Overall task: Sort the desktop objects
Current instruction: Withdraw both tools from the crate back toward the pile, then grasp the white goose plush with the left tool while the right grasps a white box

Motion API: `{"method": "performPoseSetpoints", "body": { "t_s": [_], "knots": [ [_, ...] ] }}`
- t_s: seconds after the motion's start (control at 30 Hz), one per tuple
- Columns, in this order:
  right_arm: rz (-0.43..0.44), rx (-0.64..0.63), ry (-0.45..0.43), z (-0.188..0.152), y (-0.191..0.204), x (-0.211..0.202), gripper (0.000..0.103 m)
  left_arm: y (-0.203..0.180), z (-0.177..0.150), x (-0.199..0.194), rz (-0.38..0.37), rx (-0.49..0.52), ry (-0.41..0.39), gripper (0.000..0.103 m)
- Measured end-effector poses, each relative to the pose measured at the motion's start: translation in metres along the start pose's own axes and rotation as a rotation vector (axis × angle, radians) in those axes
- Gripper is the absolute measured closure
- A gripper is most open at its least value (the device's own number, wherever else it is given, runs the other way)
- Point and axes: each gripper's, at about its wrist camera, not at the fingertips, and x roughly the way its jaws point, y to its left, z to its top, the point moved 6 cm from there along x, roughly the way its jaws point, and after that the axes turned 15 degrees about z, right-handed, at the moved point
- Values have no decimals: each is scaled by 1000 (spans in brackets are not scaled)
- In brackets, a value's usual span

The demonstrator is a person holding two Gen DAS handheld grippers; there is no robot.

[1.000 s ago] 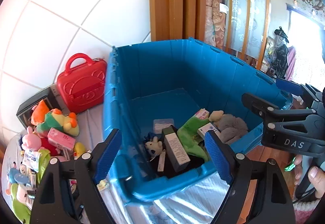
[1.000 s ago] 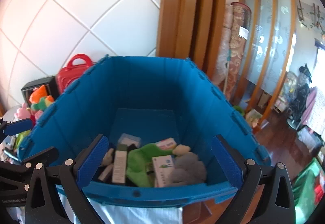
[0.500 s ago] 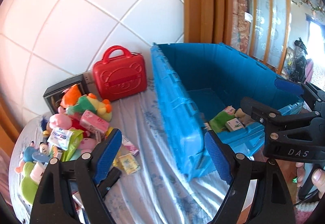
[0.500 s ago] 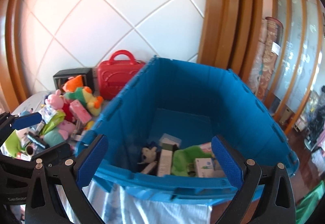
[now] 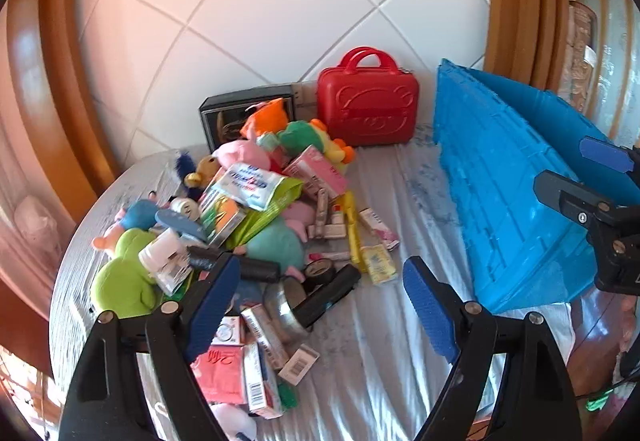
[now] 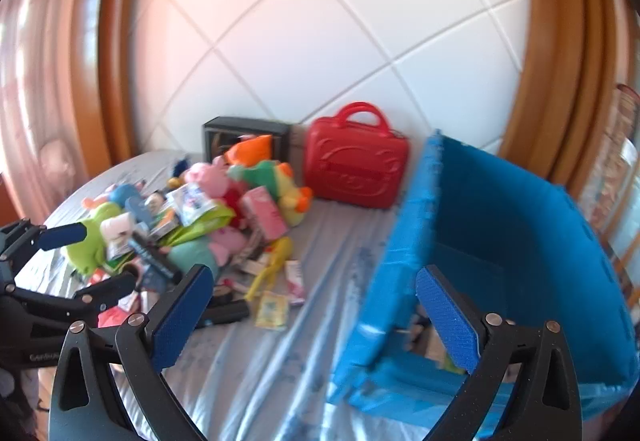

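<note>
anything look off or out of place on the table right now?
Nothing broken or spilled. The oddest part is the jumbled heap of toys and boxes piled on each other left of the blue bin, unsorted. The red case stands upright by the wall. Both tongs are open and empty.

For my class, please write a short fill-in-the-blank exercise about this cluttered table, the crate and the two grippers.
1. The little case with a handle by the wall is ____ in colour.
2. The big crate beside the pile is ____ in colour.
3. The left gripper holds ____ between its pads.
4. The right gripper has its jaws ____.

Missing words: red; blue; nothing; open
</note>
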Motion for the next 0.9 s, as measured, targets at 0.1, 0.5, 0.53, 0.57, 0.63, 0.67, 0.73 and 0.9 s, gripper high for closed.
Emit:
{"method": "performPoseSetpoints", "body": {
  "t_s": [0.1,0.5,0.53,0.57,0.63,0.67,0.73,0.9],
  "knots": [
    [62,-34,39,-6,21,23,0,30,-20,15,56,-35,51,19],
    [280,-59,295,-75,79,137,0,118,-136,62,239,-177,313,19],
    [292,-62,320,-82,83,145,0,123,-146,65,250,-196,335,19],
    [305,-65,341,-88,88,152,0,128,-156,67,259,-216,356,19],
    [328,-73,374,-98,96,163,0,134,-172,73,265,-250,393,19],
    [342,-75,389,-103,100,168,0,136,-181,76,267,-265,410,19],
    [374,-80,421,-112,109,176,0,138,-195,82,262,-296,441,19],
    [421,-94,469,-126,125,187,0,134,-221,100,207,-386,517,31]
  ]
}}
